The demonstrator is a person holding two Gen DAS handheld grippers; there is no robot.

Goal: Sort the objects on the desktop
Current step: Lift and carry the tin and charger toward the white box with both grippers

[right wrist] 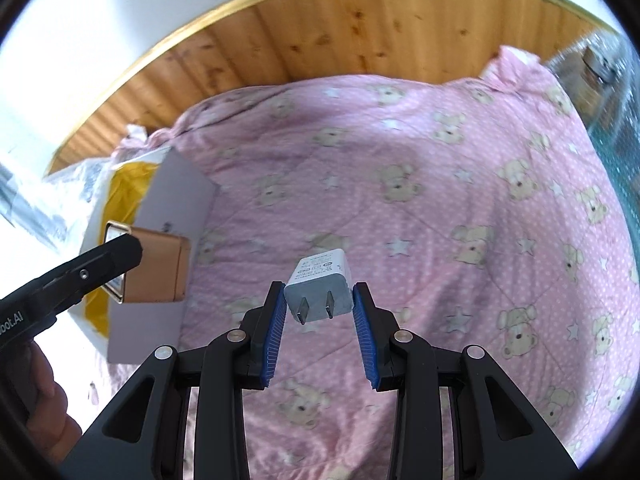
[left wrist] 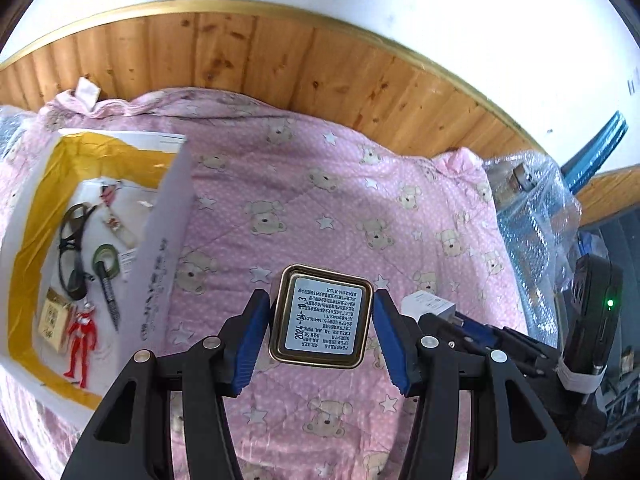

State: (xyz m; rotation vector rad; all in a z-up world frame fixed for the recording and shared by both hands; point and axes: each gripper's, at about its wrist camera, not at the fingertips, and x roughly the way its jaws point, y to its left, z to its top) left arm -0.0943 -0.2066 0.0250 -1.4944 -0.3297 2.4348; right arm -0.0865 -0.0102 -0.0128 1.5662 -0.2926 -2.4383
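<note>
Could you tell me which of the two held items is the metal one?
The gold square tin in the left hand-held gripper; its rim shines and its base carries a printed label. The right hand-held gripper holds a white plastic charger plug.

glossy metal tin, matt plastic charger, quilted cloth.

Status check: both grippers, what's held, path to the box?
Left gripper shut on gold tin. Right gripper shut on white charger. Box left, open, nothing between.

Grippers: two, left gripper and right gripper
Tins: one, gold tin
Chargers: one, white charger
Boxes: one, open box
Toy figures: one, red figure
Tape rolls: one, green tape roll
Glasses: one pair, dark glasses
Pens: one, dark pen
</note>
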